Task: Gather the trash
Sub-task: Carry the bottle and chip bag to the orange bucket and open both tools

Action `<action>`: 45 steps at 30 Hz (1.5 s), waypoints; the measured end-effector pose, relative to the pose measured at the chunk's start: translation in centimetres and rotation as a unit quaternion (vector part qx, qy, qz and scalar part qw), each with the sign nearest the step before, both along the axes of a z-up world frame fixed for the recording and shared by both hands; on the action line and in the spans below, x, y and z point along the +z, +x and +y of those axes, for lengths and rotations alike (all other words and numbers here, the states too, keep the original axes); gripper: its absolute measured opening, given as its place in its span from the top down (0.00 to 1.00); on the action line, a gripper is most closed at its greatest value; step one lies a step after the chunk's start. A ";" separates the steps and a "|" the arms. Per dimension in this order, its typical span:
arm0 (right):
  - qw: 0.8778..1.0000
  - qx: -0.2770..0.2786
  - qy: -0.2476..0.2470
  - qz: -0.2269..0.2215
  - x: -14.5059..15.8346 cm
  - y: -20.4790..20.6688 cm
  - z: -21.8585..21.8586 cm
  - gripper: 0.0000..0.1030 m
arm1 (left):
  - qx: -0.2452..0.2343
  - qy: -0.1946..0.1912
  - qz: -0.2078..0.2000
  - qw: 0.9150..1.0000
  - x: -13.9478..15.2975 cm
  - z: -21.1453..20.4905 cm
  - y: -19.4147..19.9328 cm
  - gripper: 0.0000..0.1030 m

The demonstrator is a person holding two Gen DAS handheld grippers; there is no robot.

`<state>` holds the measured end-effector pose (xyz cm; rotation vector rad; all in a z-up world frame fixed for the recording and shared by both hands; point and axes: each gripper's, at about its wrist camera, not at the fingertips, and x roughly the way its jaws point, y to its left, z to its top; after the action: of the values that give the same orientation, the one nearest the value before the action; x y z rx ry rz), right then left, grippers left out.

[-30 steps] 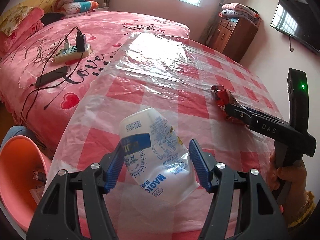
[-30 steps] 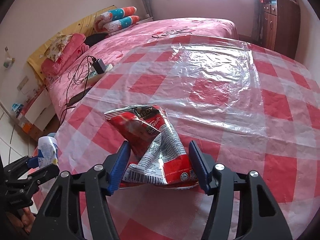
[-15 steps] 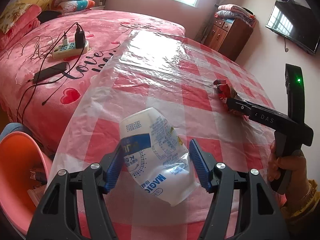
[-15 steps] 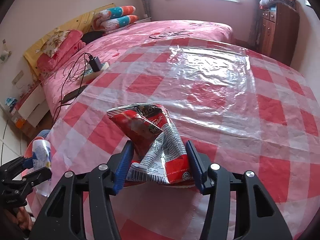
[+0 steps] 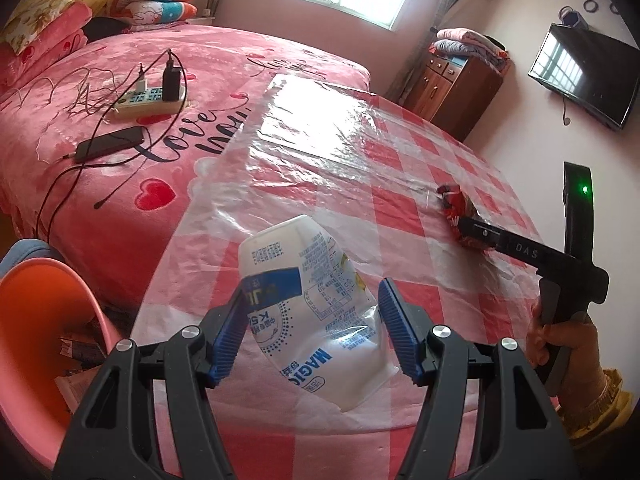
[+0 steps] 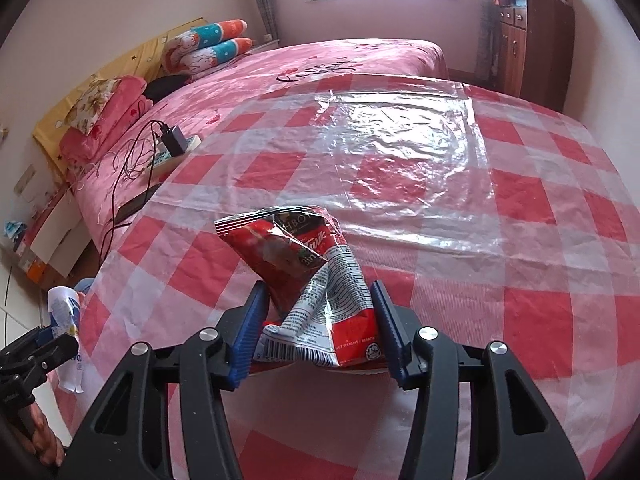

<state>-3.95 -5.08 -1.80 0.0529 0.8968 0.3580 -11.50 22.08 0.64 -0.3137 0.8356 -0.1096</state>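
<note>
My left gripper [image 5: 312, 332] is shut on a crumpled white and blue plastic packet [image 5: 308, 308] and holds it above the table's near left edge. It also shows in the right wrist view [image 6: 66, 320]. My right gripper [image 6: 320, 328] is shut on a crumpled red snack wrapper [image 6: 304, 280] and holds it just over the red and white checked tablecloth [image 6: 520, 240]. The right gripper and the wrapper [image 5: 456, 208] show at the right in the left wrist view. An orange bin [image 5: 44, 320] with some trash inside stands on the floor at the lower left.
A clear plastic sheet [image 5: 320, 132] covers the checked table. A pink bed [image 5: 100, 80] lies to the left with a power strip [image 5: 148, 100], cables and a phone [image 5: 110, 144]. A wooden cabinet [image 5: 456, 88] and a wall TV [image 5: 580, 76] stand at the far right.
Both grippers have lifted and drawn back a little with their trash still held. The right gripper's fingers have closed in tighter on the red wrapper.
</note>
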 end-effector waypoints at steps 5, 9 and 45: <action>1.000 0.003 0.010 0.014 0.2 -0.6 0.5 0.49 | 0.012 -0.002 -0.006 1.000 0.4 1.2 -0.8 0.37; 1.000 0.015 0.016 0.016 0.7 -1.3 1.6 0.49 | 0.022 -0.001 -0.008 1.000 0.6 2.1 -1.3 0.37; 0.959 0.276 0.022 0.056 2.4 -9.0 25.3 0.49 | 0.171 0.032 0.048 0.984 -3.8 15.5 -9.5 0.37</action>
<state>-12.94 20.24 0.62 -0.1417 1.0091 0.9024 -21.03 37.56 -3.16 -0.4000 0.8673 0.2540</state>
